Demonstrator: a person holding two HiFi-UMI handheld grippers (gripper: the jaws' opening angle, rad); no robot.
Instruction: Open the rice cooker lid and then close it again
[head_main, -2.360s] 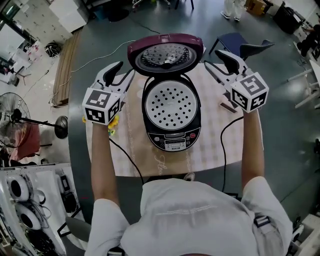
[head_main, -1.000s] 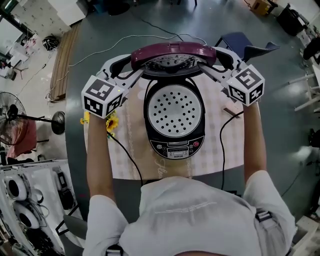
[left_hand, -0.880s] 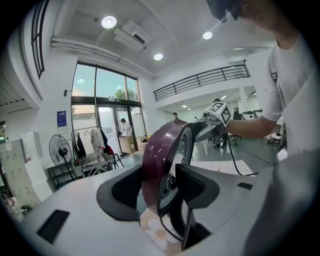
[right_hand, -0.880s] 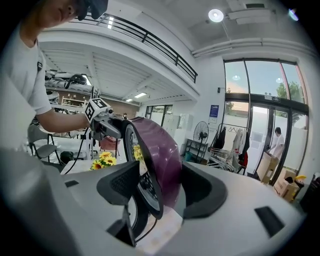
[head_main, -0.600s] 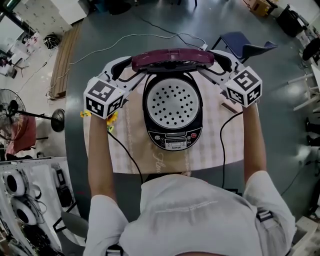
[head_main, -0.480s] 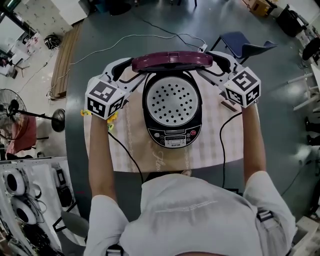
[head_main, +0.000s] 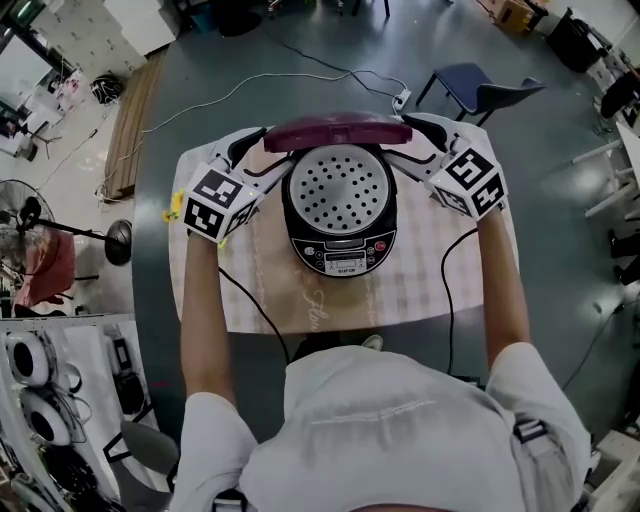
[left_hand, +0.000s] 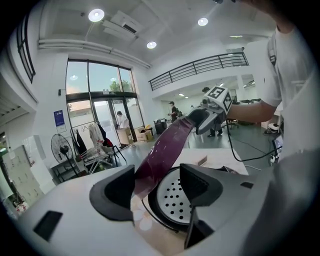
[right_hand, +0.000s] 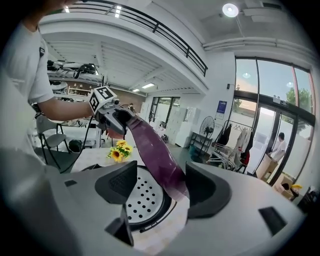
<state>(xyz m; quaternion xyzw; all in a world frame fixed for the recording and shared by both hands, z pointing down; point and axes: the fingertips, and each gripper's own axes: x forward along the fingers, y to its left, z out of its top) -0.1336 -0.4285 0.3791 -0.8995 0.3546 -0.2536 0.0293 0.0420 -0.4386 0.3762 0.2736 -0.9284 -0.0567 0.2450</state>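
Observation:
A black rice cooker (head_main: 340, 250) stands on the table, its perforated inner plate (head_main: 338, 190) uncovered. Its purple lid (head_main: 337, 132) hangs half lowered over the back rim, seen edge-on. My left gripper (head_main: 256, 147) straddles the lid's left end and my right gripper (head_main: 420, 128) its right end. In the left gripper view the lid (left_hand: 165, 150) lies against one jaw of the left gripper (left_hand: 157, 187), with a gap to the other. The right gripper (right_hand: 160, 187) shows the lid (right_hand: 155, 150) near one jaw only. Both sets of jaws have just been opening and stand open around the lid.
A checked cloth (head_main: 430, 290) covers the table. Yellow sunflowers (head_main: 172, 212) lie at the left edge. Black cables (head_main: 447, 290) trail from both grippers toward me. A blue chair (head_main: 475, 85) and a power strip (head_main: 401, 97) are beyond the table.
The lid has swung down from upright to half lowered over the pot. Both grippers have come toward me and slightly down with it.

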